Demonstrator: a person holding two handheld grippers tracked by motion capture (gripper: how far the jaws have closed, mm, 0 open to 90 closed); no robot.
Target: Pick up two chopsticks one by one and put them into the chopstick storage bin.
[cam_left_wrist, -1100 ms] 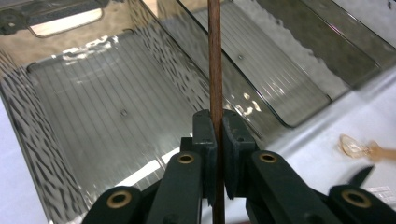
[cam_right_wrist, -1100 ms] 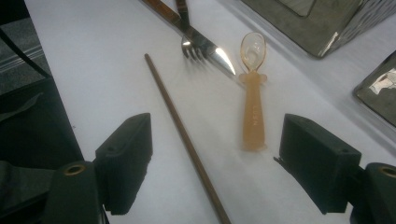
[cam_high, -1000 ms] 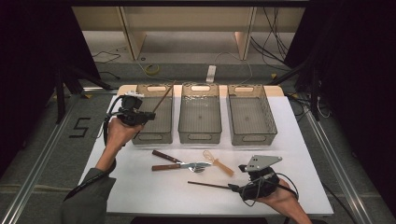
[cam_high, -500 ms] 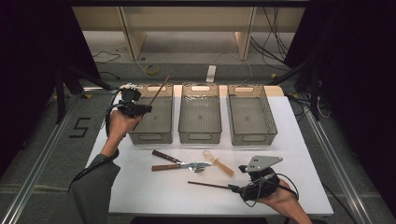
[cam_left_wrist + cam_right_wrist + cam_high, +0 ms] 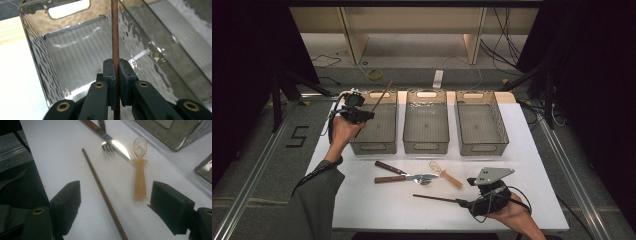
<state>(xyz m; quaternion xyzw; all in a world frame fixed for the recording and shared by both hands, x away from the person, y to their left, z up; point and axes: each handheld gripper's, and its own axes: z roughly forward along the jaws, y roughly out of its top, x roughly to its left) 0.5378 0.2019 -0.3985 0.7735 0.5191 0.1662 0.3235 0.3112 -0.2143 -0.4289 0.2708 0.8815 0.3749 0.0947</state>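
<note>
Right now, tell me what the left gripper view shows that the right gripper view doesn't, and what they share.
Left gripper view: the left hand-held gripper shut on a brown stick, held over an empty clear bin.
Right gripper view: the right hand-held gripper open over a second brown stick lying on the table, with an orange spoon and a fork beyond.
Both: clear bin walls and white table.

Lab recording bay: white table (image 5: pixel 532 150), black curtains (image 5: pixel 592 75), floor cables (image 5: pixel 507 25), aluminium rails (image 5: pixel 257 170).
</note>
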